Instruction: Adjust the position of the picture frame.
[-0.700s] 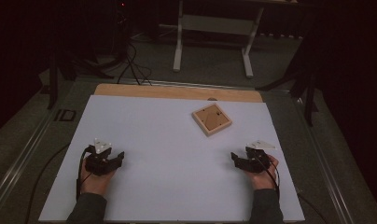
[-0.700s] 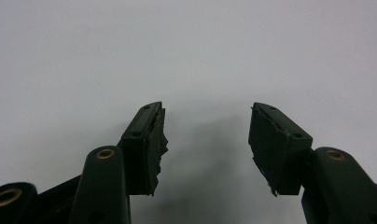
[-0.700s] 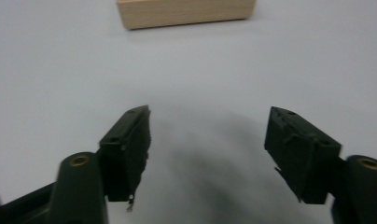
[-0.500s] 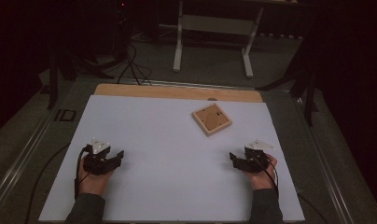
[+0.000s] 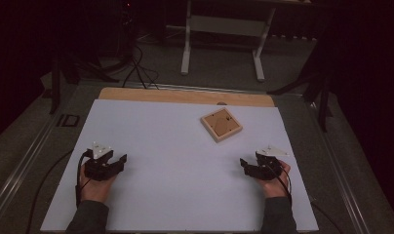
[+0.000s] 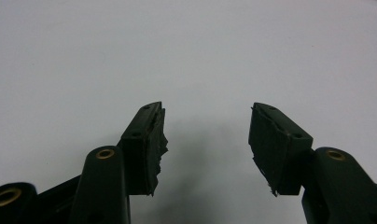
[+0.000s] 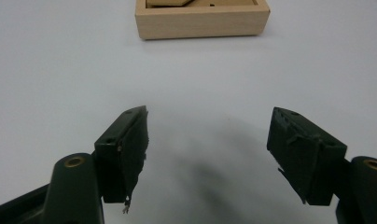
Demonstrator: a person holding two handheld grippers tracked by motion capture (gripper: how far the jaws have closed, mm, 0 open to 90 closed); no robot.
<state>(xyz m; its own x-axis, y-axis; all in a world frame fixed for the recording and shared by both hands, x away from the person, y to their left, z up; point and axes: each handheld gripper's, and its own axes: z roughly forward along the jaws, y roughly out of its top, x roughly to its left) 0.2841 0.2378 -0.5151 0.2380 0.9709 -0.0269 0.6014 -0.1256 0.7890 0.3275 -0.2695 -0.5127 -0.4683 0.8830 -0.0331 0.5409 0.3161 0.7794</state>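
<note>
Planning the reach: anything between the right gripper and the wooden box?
Nothing visible. Bare white table lies between the open right gripper and the wooden box; they are apart.

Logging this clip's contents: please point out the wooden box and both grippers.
wooden box point(image 5: 221, 125), high view, centre of its top.
left gripper point(image 5: 122, 159), high view, between its fingertips.
right gripper point(image 5: 243, 163), high view, between its fingertips.
</note>
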